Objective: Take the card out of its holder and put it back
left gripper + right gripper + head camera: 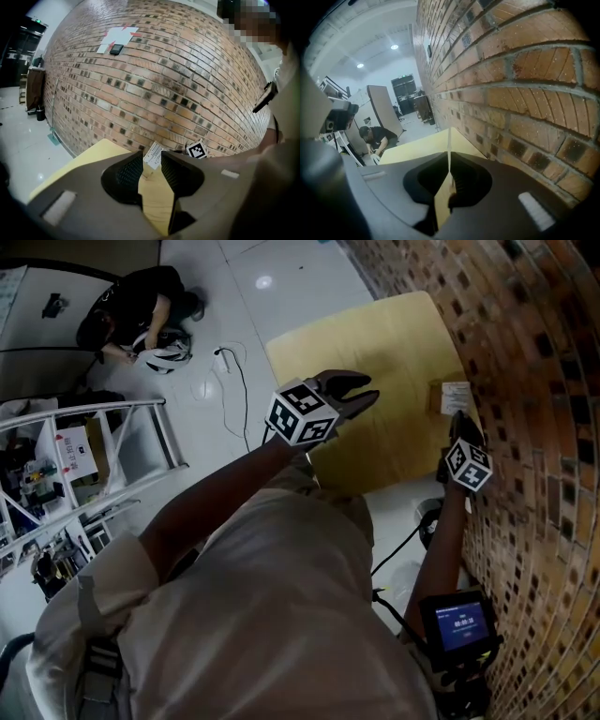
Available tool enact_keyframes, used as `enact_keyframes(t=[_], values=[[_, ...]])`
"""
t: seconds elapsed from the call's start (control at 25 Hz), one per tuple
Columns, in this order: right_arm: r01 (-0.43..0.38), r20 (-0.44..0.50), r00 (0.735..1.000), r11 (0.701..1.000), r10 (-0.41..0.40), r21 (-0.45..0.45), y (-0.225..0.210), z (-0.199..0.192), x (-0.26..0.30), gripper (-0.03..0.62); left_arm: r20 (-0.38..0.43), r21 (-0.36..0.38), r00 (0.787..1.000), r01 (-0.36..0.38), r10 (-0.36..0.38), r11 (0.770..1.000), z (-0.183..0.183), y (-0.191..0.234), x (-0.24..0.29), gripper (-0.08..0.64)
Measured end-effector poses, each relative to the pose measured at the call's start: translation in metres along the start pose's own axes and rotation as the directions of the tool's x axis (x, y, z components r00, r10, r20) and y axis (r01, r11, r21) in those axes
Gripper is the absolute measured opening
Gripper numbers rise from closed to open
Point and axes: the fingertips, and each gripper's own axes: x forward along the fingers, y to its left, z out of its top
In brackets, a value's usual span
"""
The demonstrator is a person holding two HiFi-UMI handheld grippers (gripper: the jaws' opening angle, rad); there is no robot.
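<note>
A white printed card [457,396] stands by the brick wall at the right edge of the yellow table [375,343], next to a brown holder [437,395]. My right gripper [459,423] reaches the card from the near side. In the right gripper view the card [449,143] shows edge-on as a thin white strip, with the right gripper [450,168] shut on it. Whether the card's bottom sits in the holder is hidden. My left gripper [361,390] hovers open over the table's middle. In its own view the left gripper [151,161] is empty and the card [153,154] lies beyond it.
The brick wall [525,381] runs close along the right. A person [141,310] crouches on the white floor at the far left, near a cable [239,381]. A metal ladder and shelving [112,427] stand at the left. A small screen device [459,624] hangs by my right arm.
</note>
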Motion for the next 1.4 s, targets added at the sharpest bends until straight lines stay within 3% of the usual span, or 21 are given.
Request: enact_keyframes(t=[0.44, 1.4], values=[[0.011, -0.018, 1.000, 0.999, -0.010, 0.033, -0.008, -0.016, 0.014, 0.014, -0.017, -0.006, 1.000, -0.004, 0.004, 1.000, -0.001, 0.003, 0.005, 0.143], [0.031, -0.059, 0.998, 0.999, -0.030, 0.017, -0.009, -0.039, 0.035, 0.014, -0.022, -0.024, 1.000, -0.017, 0.016, 1.000, -0.005, 0.007, 0.003, 0.143]])
